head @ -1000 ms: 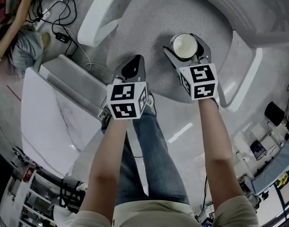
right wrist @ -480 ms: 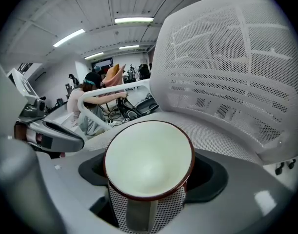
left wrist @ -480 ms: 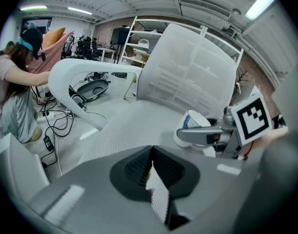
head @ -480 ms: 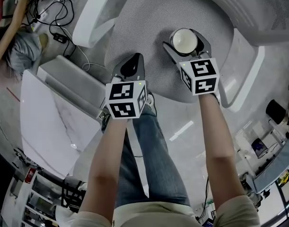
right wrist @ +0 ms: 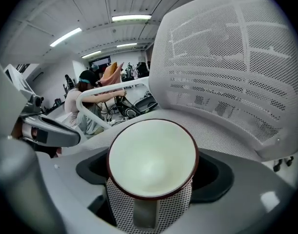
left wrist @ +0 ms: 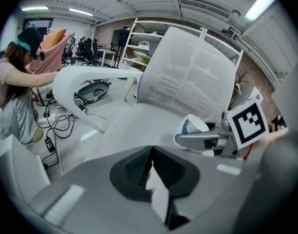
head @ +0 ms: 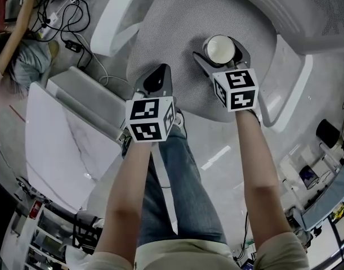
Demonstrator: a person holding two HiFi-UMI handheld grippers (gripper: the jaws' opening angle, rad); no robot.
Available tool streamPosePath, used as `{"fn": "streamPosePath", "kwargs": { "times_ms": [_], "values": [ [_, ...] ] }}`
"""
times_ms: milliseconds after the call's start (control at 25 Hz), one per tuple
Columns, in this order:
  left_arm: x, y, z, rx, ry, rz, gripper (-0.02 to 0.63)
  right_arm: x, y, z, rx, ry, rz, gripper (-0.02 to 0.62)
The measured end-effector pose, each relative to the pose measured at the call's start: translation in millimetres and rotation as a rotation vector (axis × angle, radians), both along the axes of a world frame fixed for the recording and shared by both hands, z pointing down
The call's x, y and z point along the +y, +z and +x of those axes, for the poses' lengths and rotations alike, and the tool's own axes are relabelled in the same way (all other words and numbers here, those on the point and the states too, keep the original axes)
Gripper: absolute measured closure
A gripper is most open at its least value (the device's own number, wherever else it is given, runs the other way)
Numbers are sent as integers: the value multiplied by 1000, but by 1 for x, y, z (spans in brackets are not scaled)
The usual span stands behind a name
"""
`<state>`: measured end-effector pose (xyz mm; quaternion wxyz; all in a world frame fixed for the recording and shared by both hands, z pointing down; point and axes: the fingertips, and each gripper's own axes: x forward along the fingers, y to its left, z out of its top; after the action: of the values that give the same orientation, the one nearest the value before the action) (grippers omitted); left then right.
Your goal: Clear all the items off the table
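A white cup [head: 219, 49] with a dark brown rim sits between the jaws of my right gripper [head: 221, 50], which is shut on it over the grey mesh seat [head: 177, 27] of an office chair. In the right gripper view the cup [right wrist: 151, 155] faces me mouth-on, its handle toward the camera, inside my right gripper [right wrist: 153, 172]. My left gripper [head: 156, 76] hovers beside it on the left, over the seat's front part, jaws shut with nothing between them. In the left gripper view my left gripper [left wrist: 151, 155] is shut, and the cup [left wrist: 191, 126] shows at the right.
The chair's white armrests [head: 112, 21] [head: 290, 83] flank the seat, and its mesh backrest [right wrist: 227, 57] rises behind. A white marble-look table [head: 59, 145] stands at the left. Cables [head: 65, 16] lie on the floor near a crouching person [left wrist: 12, 91].
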<state>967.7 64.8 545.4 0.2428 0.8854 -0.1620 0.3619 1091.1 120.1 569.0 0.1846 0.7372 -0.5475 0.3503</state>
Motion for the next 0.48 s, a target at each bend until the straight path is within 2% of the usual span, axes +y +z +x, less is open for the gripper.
{"fn": "streamPosePath", "kwargs": {
  "times_ms": [480],
  "values": [
    [-1, -19, -10, 7, -22, 10, 597, 15, -31, -2, 35, 30, 4, 132]
  ]
}}
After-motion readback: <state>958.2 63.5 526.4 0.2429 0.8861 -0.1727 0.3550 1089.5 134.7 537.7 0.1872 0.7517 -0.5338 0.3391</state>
